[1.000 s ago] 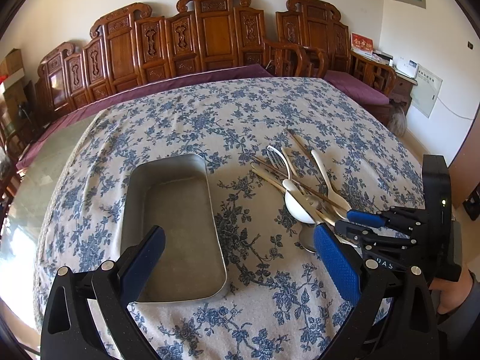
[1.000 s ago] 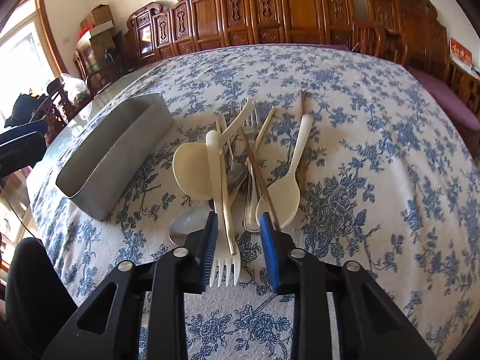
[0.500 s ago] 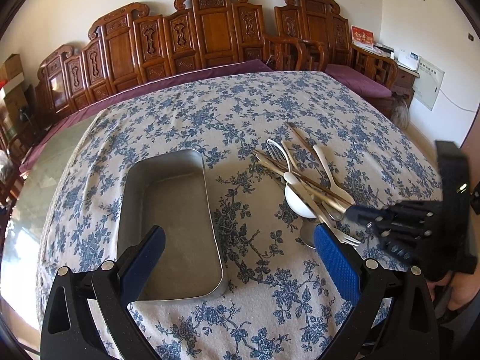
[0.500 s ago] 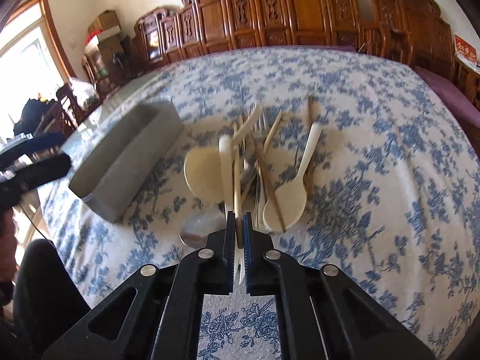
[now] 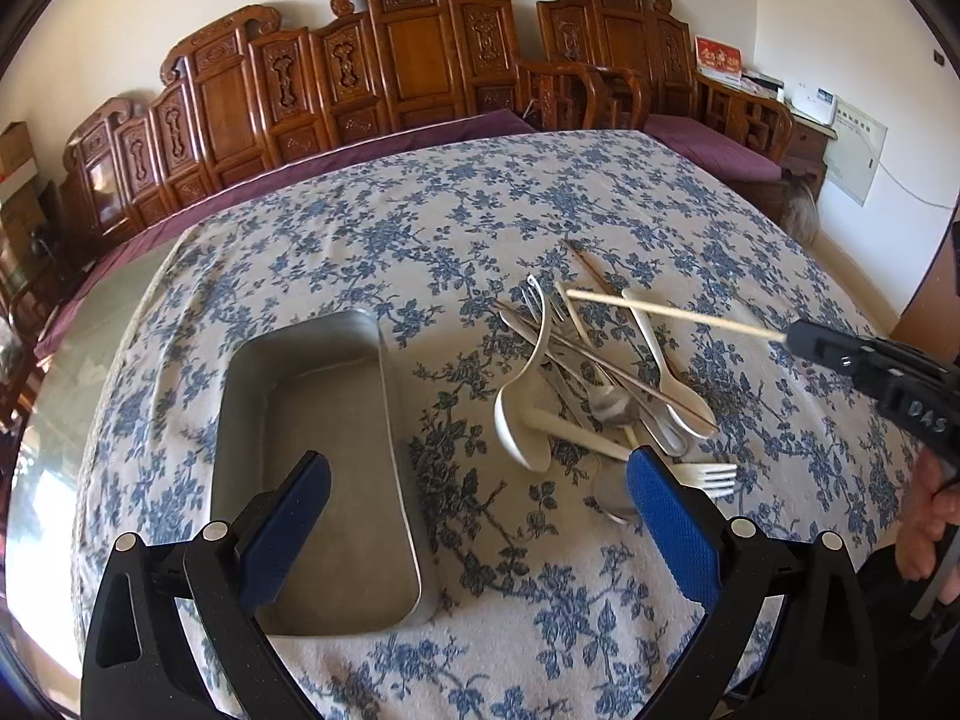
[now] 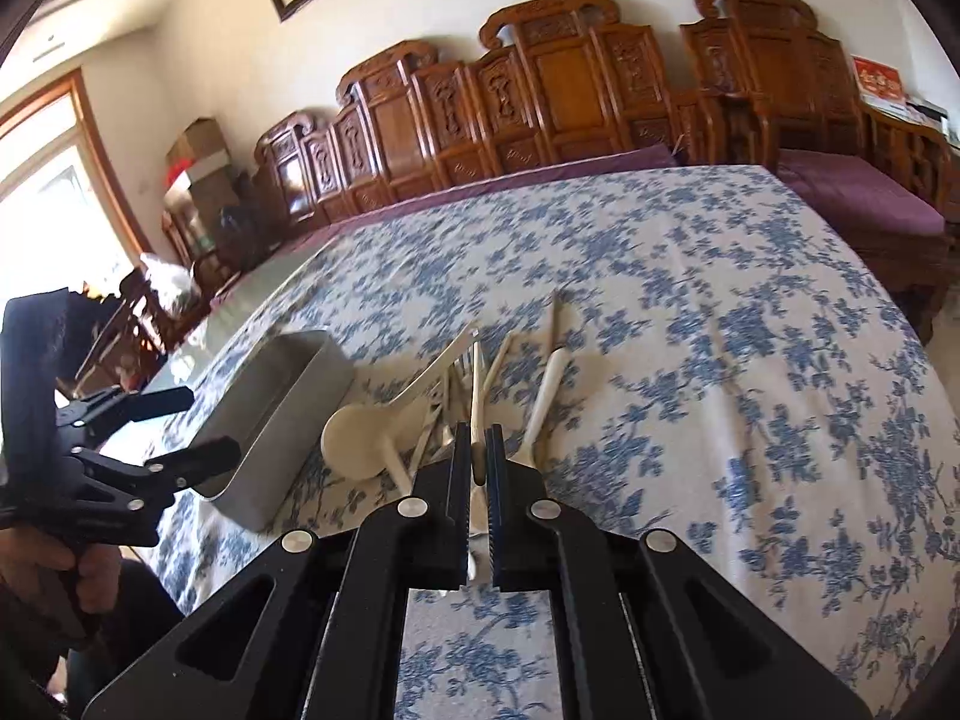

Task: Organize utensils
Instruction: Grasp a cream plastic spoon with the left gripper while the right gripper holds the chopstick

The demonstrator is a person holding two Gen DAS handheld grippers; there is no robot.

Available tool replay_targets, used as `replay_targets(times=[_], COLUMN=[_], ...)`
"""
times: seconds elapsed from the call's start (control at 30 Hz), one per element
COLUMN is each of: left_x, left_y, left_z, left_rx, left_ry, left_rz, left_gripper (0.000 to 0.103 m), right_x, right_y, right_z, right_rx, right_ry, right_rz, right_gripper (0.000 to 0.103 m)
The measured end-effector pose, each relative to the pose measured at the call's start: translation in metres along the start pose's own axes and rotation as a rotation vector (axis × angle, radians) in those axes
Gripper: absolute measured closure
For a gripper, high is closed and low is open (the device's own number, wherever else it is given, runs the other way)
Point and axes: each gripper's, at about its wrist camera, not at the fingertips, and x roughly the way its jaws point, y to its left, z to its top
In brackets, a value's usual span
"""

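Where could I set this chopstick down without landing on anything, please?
The metal tray is bare inside. Bare cloth separates the tray from the utensil pile, and the far tablecloth toward the wooden chairs is open too. The pile itself is crowded.

The left gripper (image 5: pixel 480 516) is held low at 6 o'clock of its own view with its blue-padded jaws spread wide, nothing between them. The right gripper (image 6: pixel 478 456) is raised, its jaws pressed nearly together on a thin pale chopstick (image 5: pixel 672 312); from the left view it is seen at 3 o'clock. A hand (image 6: pixel 72 576) is wrapped around the left gripper's handle at 8 o'clock of the right view.
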Motion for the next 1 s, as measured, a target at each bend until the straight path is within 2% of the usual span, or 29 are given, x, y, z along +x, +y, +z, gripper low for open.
replay_targets(times=[0.33, 0.5, 0.6, 0.73, 0.8, 1.0], left_x=[0.051, 0.085, 0.095, 0.106, 0.108, 0.104], left_y=[-0.001, -0.001, 0.000, 0.000, -0.002, -0.004], left_z=[0.029, 0.033, 0.032, 0.031, 0.031, 0.032], left_rx=[0.013, 0.004, 0.001, -0.004, 0.005, 0.011], left_ry=[0.098, 0.191, 0.221, 0.257, 0.264, 0.245], left_rz=[-0.040, -0.056, -0.068, -0.075, -0.077, -0.049], left_gripper=[0.047, 0.064, 0.070, 0.084, 0.096, 0.099], right_x=[0.004, 0.007, 0.007, 0.007, 0.008, 0.008], right_y=[-0.004, -0.004, -0.002, 0.000, 0.001, 0.000], right_z=[0.000, -0.003, -0.002, -0.002, -0.002, -0.002], right_rx=[-0.022, -0.025, -0.024, -0.027, -0.029, -0.022], right_ry=[-0.001, 0.011, 0.011, 0.010, 0.013, 0.013], right_rz=[-0.034, -0.037, -0.033, -0.026, -0.024, -0.030], right_gripper=[0.097, 0.097, 0.097, 0.097, 0.097, 0.097])
